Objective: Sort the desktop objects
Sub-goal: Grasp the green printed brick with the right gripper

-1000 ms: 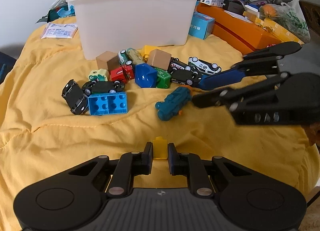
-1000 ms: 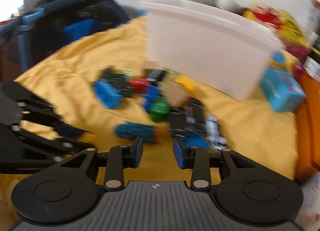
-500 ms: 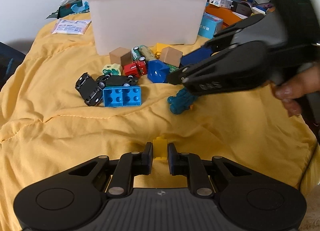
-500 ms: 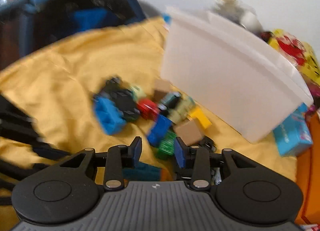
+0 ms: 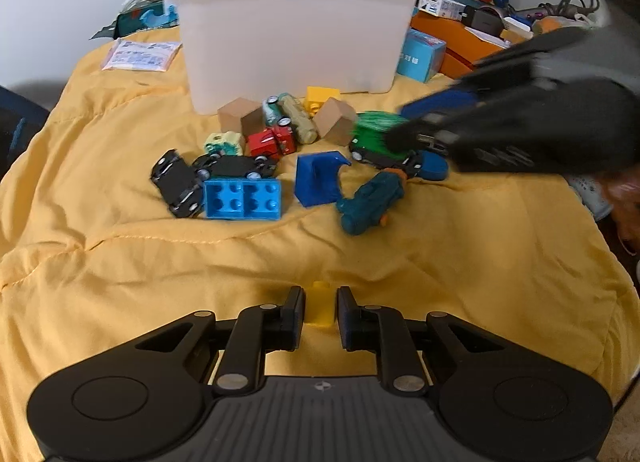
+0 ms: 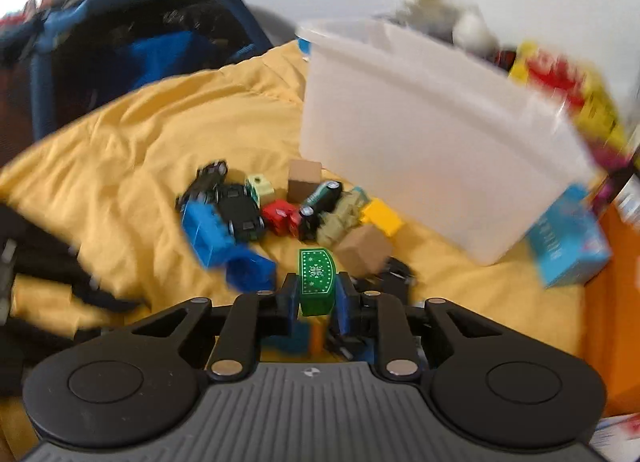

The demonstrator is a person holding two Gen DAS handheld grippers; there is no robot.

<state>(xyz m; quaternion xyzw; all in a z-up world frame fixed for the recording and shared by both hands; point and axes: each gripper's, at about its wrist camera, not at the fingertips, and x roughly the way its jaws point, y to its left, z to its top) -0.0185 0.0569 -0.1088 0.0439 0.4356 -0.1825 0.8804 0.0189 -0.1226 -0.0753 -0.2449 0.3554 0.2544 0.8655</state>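
Right tongs have just been closing; they now clamp a green wooden block with white snowflake print, lifted off the yellow quilted cloth. In the left wrist view that block is a motion-blurred green smear and the right tongs are a dark blur, cut off at the frame's right edge.

Left tongs sit narrow around a small yellow brick; the left pad touches it, but a sliver of gap shows on the right, so contact there is unclear. The brick is low on the cloth, well apart from the toy pile.

Only the left wrist view shows the teal toy vehicle whole; the right wrist view hides it behind the tongs.

White translucent plastic bin stands behind the pile; contents not visible. Light-blue carton beside the bin has print too small to read. Blue 2x4 stud brick lies touching a black toy car.
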